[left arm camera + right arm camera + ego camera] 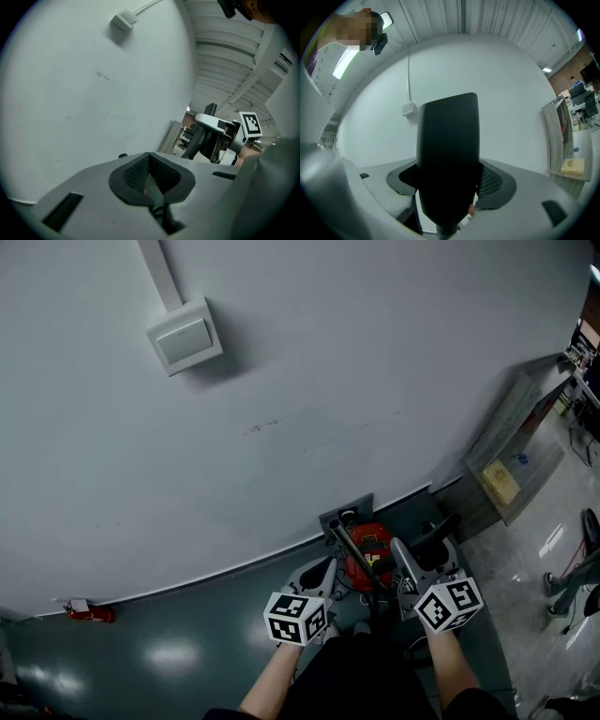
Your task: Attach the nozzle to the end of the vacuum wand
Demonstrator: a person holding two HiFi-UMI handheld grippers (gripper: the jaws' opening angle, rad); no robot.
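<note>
Wall (281, 427) just behind red vacuum (380, 538)

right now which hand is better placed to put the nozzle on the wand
Right. The right gripper is shut on a wide black piece, likely the nozzle, so it can carry it to the wand. The left gripper is shut with nothing between its jaws and would have to open first.

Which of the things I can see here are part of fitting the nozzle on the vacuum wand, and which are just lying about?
Part of the job:
- nozzle, clamped in the right gripper
- vacuum wand
- red vacuum
- left gripper, shut and empty

Just lying about:
- wall switch box
- red object at the wall's foot
- shelf unit with a cardboard box
</note>
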